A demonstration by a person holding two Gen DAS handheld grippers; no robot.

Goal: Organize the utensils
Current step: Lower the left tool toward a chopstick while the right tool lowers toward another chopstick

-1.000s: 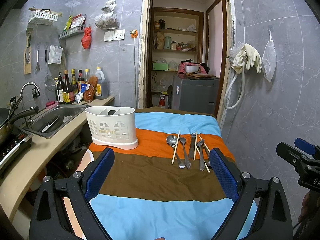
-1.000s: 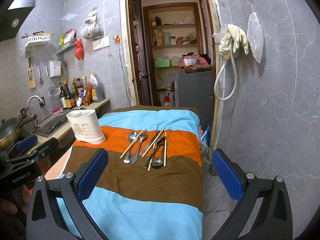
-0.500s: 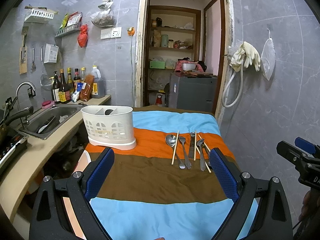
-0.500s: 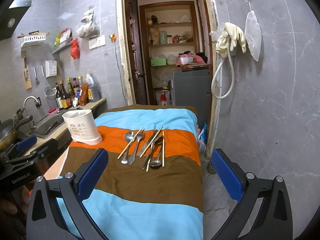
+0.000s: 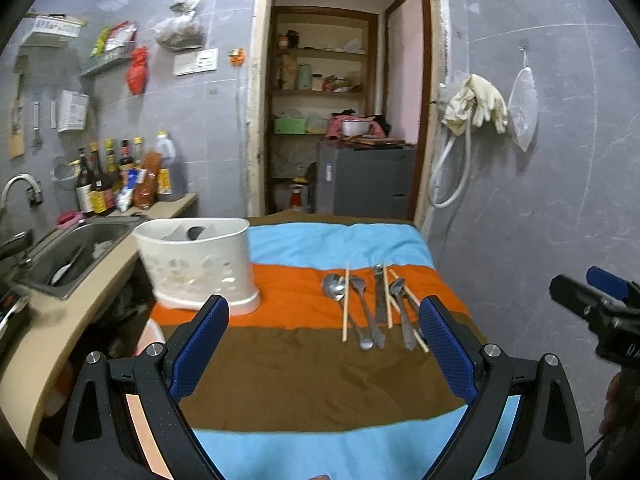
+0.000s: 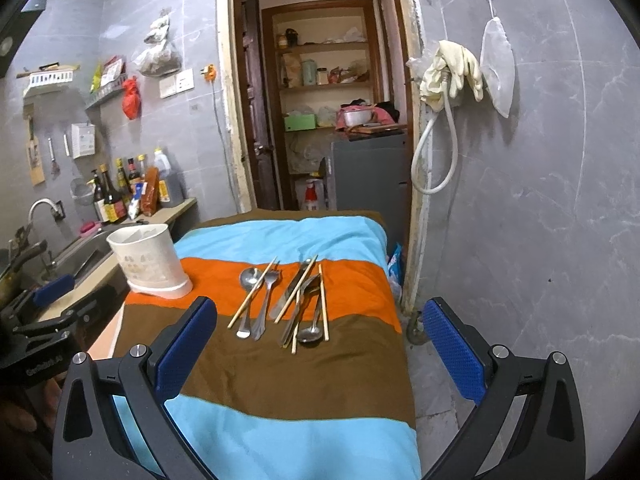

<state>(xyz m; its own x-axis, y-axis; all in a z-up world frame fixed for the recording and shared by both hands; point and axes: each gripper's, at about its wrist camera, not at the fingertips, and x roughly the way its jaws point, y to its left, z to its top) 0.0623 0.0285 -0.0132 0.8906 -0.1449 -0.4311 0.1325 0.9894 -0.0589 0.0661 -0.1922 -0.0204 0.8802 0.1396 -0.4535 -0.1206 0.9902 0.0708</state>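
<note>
Striped cloth (image 5: 304,368) carries your utensils (image 5: 374,306), right of the white holder (image 5: 200,266). Your left gripper (image 5: 322,354) and right gripper (image 6: 320,354) hover with jaws spread, holding nothing.

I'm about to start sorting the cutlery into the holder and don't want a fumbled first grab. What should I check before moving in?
1. Left gripper open and holding nothing: ok.
2. Right gripper open and holding nothing: ok.
3. White utensil holder upright on the striped cloth, top unobstructed: ok.
4. Utensils separated enough for a clean single pick: not ok; the chopsticks cross the spoon and fork, and the knife lies in an overlapping bunch.
5. Holder compartments free: cannot tell; something dark shows inside one.
6. Grippers apart from each other: ok.
</note>
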